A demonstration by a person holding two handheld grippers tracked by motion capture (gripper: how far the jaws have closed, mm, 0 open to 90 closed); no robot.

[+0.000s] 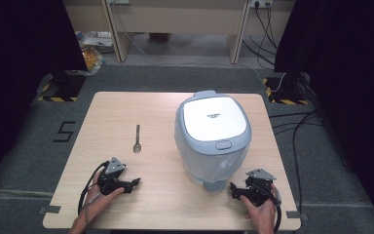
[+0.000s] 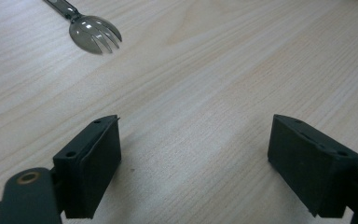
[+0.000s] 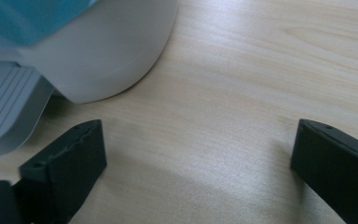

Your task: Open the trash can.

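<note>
The pale wooden table (image 1: 165, 109) has free surface along its left side and along the near edge between the two hands; its right half is mostly taken by a large white and light-blue rice cooker with a closed lid (image 1: 213, 139). The cooker stands a little right of the middle, near the far edge at its back, and its front base comes close to the near right part of the table.

The left gripper (image 1: 134, 183) rests low near the front left part of the table, held by the person's left hand (image 1: 102, 187). In the left gripper view its two black jaws stand wide apart with nothing between them — only bare wood. The right gripper (image 1: 233, 187) is near the front right corner, held by the right hand (image 1: 260, 204), just beside the cooker's base (touching or not, I cannot tell). Its jaws are also spread wide and hold nothing.

A small grey translucent spork with short tines (image 2: 93, 33) lies on the table left of the cooker and well apart from it, beyond the left gripper, with its handle pointing to the far edge. Nothing stands between it and the left gripper.

Around the table there is grey carpet floor (image 1: 29, 146), with black cables (image 1: 294, 131) on the right side.
</note>
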